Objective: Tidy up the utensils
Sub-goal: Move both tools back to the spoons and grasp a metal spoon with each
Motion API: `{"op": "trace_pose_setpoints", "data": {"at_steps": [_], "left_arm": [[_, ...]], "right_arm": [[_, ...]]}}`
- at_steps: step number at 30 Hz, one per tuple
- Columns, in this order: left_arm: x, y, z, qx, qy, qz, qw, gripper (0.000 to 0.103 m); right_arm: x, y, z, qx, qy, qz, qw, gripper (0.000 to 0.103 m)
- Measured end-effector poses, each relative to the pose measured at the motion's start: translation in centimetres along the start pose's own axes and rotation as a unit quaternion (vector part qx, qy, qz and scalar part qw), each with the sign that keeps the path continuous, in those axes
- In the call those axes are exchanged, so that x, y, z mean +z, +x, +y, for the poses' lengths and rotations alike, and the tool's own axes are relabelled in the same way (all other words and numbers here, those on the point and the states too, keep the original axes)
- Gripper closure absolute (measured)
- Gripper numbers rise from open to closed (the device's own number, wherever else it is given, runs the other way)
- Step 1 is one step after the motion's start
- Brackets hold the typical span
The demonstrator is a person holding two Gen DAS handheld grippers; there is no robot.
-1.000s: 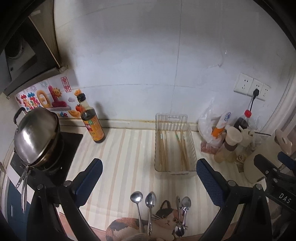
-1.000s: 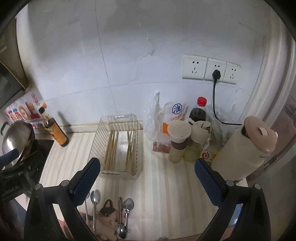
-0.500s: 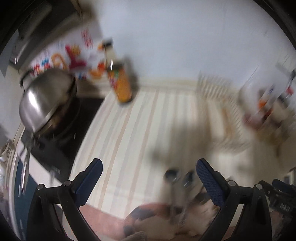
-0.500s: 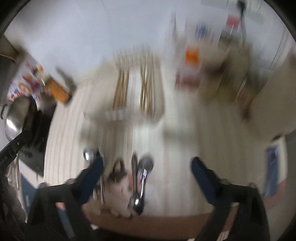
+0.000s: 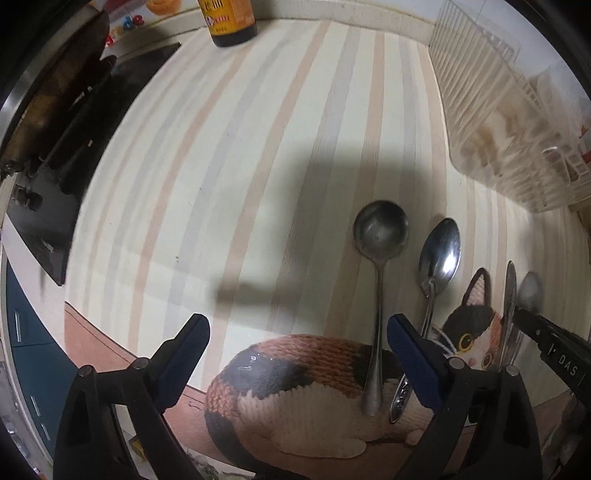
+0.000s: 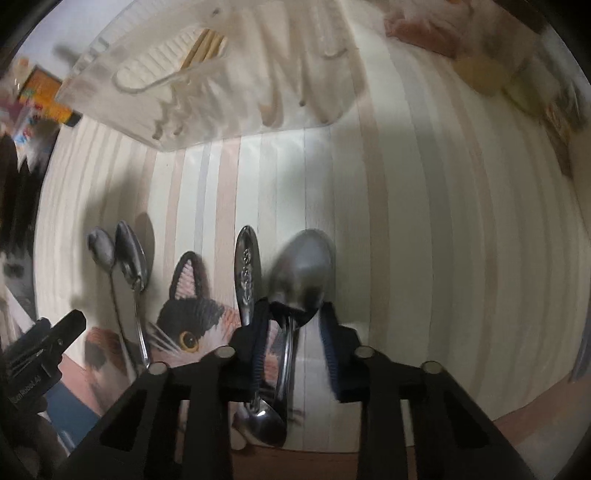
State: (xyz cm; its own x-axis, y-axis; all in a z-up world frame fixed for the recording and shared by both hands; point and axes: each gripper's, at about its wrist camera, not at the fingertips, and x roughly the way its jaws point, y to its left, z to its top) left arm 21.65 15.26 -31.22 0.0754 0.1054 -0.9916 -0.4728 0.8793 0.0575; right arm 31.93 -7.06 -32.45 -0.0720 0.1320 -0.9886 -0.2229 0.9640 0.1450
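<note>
Several steel spoons lie on a striped mat with a cat picture. In the left wrist view a round-bowled spoon and an oval spoon lie ahead of my left gripper, which is open, empty and low over the mat. In the right wrist view my right gripper has its jaws narrowed around the handle of a large spoon; whether the pads touch the handle is unclear. A second utensil handle lies just left of it. Two more spoons lie further left.
A clear plastic basket with chopsticks stands behind the spoons, also at the right of the left wrist view. A sauce bottle stands at the back. A black stove with a pot is at the left.
Both grippers dropped from high above the counter to just over the mat. The right gripper's jaws closed in from wide open to around the large spoon's handle.
</note>
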Motion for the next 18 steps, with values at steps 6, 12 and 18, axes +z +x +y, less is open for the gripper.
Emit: {"op": "trace_pose_setpoints", "data": {"at_steps": [6,12,18], "left_arm": [[0.4,1.5,-1.0,-0.022,0.003,0.008,0.9997,0.006],[2.8,3.5,-3.2,-0.035,0.009,0.008,0.9993,0.017],[4.4,3.7,-4.3,-0.025,0.017,-0.027,0.9992,0.052]], "right_arm": [[-1.2,-0.2,-1.6,-0.045,-0.012,-0.005,0.999,0.100],[-1.7,-0.5,-6.1,-0.054,0.028,0.003,0.998,0.100],[-2.3,-0.4,-8.3,-0.053,0.041,0.004,0.998,0.100]]}}
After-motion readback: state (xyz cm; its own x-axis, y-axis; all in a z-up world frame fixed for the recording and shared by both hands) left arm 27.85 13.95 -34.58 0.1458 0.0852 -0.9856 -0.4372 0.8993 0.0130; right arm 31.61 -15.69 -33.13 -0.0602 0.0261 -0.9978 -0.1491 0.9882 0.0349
